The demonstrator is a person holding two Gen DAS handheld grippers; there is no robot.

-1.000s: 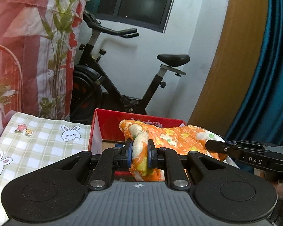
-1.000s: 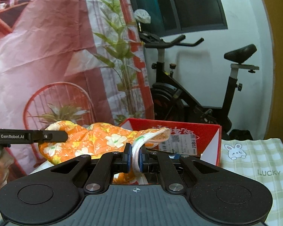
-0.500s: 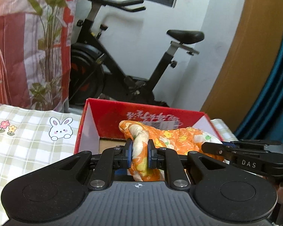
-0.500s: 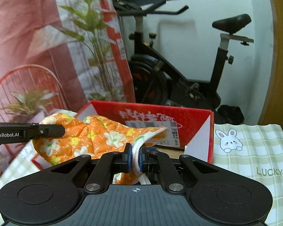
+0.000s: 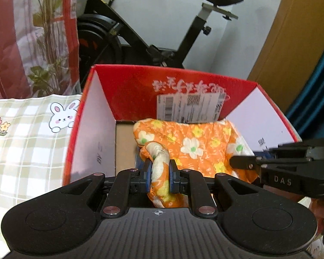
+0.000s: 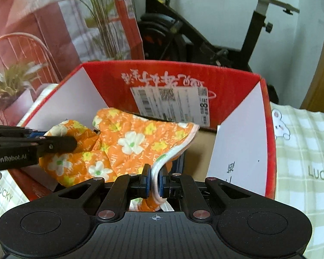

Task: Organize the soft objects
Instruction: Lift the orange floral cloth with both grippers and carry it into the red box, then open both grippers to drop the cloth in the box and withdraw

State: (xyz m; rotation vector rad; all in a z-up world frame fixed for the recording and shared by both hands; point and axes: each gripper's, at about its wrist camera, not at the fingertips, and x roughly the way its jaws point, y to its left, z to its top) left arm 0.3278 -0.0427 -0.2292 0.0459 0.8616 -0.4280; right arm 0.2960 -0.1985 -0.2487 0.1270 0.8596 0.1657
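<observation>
Two tools (image 5: 159, 178) (image 6: 154, 180) — one orange cloth (image 6: 127, 142), one red box (image 5: 183, 86)

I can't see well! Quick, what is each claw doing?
Left claw: closed on the orange flowery cloth.
Right claw: closed on the same cloth's white edge.

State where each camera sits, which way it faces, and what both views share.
Left wrist: sits on the left gripper, looking down its fingers into the red box; the right gripper enters at right.
Right wrist: sits on the right gripper, facing the same box; the left gripper enters at left.
Shared: the orange floral cloth clamped by both, the box, the exercise bike.
</observation>
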